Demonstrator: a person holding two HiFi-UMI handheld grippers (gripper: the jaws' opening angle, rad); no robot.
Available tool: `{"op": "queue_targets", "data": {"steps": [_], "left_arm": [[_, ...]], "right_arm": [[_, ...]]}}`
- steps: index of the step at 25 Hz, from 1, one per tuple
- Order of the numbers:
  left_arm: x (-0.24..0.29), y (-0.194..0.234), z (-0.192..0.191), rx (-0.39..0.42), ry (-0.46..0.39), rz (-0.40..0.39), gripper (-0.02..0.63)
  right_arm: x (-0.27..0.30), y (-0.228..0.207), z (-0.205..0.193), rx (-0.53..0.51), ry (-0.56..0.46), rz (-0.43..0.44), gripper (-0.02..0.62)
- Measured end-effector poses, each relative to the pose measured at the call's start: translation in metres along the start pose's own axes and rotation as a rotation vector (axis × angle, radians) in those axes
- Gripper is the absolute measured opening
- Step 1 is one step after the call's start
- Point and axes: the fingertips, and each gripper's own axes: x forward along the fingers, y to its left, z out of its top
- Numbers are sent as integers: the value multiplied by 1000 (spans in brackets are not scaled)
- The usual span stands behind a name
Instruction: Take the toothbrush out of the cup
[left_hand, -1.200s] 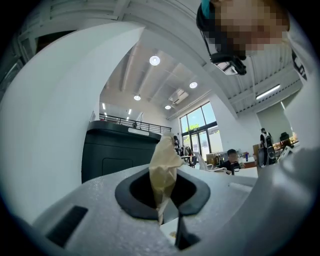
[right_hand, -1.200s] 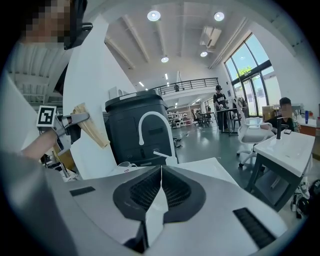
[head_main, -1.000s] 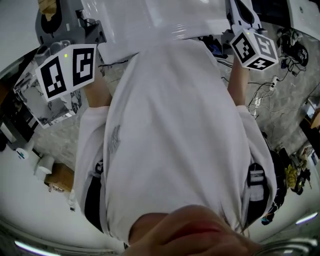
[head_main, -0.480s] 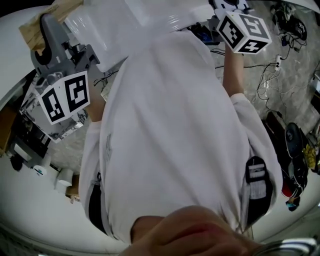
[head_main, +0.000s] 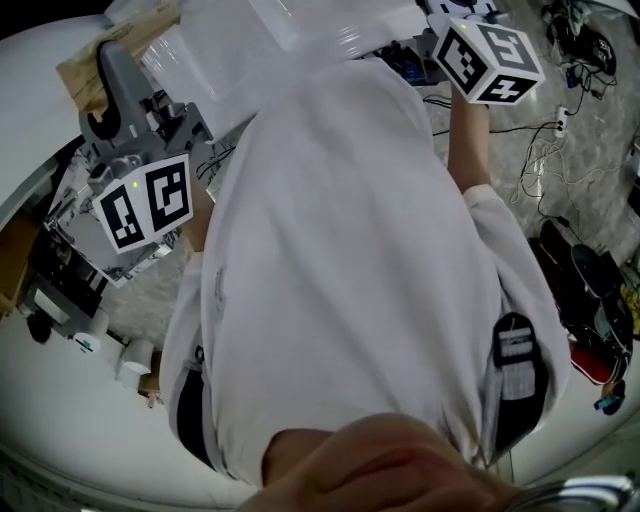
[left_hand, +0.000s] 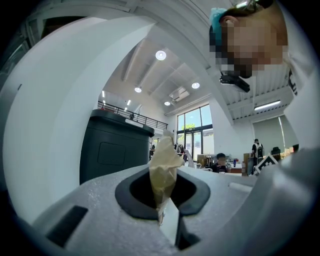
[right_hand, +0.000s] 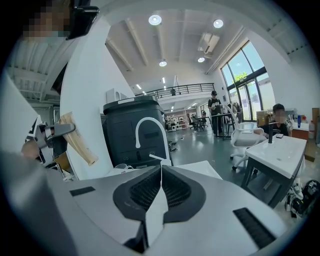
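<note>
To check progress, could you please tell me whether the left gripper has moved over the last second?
Yes: in the head view the left gripper has drawn back from the white table, toward the person.

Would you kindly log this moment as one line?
left gripper: shut on tan paper packet | right gripper: shut, empty

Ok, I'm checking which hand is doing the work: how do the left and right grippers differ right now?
The left gripper is clamped on a tan, paper-like strip sticking out past its jaws; the right gripper is shut on nothing. In the head view the left gripper shows lower in the picture than the right gripper. Both have jaws closed.
</note>
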Motion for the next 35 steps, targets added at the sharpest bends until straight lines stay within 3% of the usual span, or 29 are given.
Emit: {"op": "queue_targets", "data": {"steps": [14,35], "left_arm": [[-27,12,-31,-35,53,61,38],[-29,-3,-53,-102,111,39,38]], "right_arm": [[-8,2,-3,22,-14,-4,15],[-12,-6,-15,22,39,-14,15]]}}
